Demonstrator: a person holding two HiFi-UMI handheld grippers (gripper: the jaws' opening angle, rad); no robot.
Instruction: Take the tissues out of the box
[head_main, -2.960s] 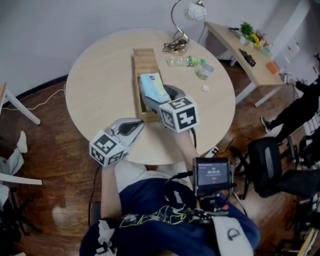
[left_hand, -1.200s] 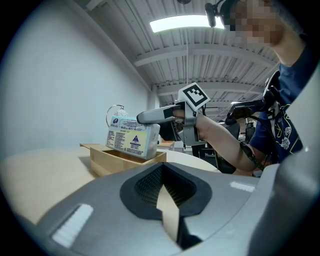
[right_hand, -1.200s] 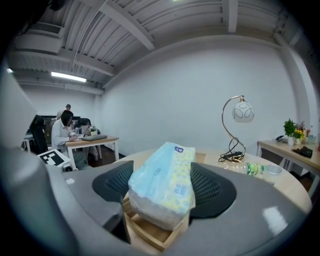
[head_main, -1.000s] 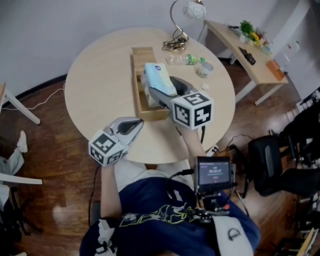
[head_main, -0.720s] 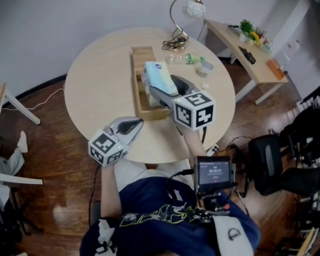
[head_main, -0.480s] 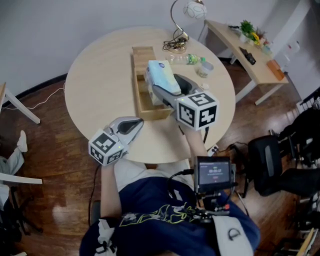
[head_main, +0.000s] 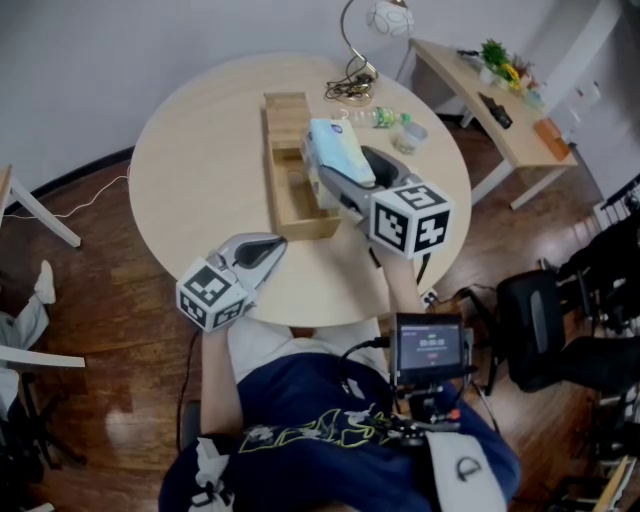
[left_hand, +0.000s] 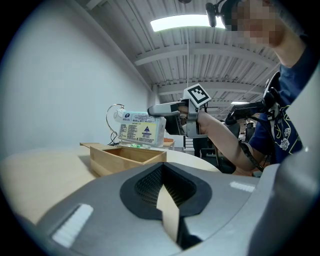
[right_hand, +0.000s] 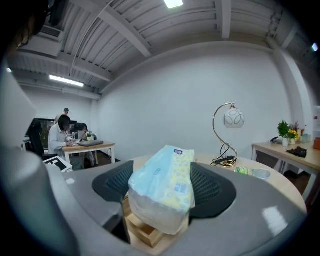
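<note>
Surface: round, pale, smooth top (head_main: 190, 140), standing on a brown plank floor (head_main: 100, 320).
Box: long open wooden box (head_main: 285, 195), lying mid-surface.
Tissues: soft blue plastic-wrapped tissue pack (head_main: 338, 150); my right tongs (right_hand: 161, 190) are gripping it in the air over the box's right wall.
Left tongs (left_hand: 161, 172): I am keeping these closed and empty at the near edge.

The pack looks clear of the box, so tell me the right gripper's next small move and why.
Probably carry it sideways and lower it onto bare table. The right gripper is clamped on the tissue pack, which hangs clear above the wooden box, fully out of it, so only the put-down remains.
</note>
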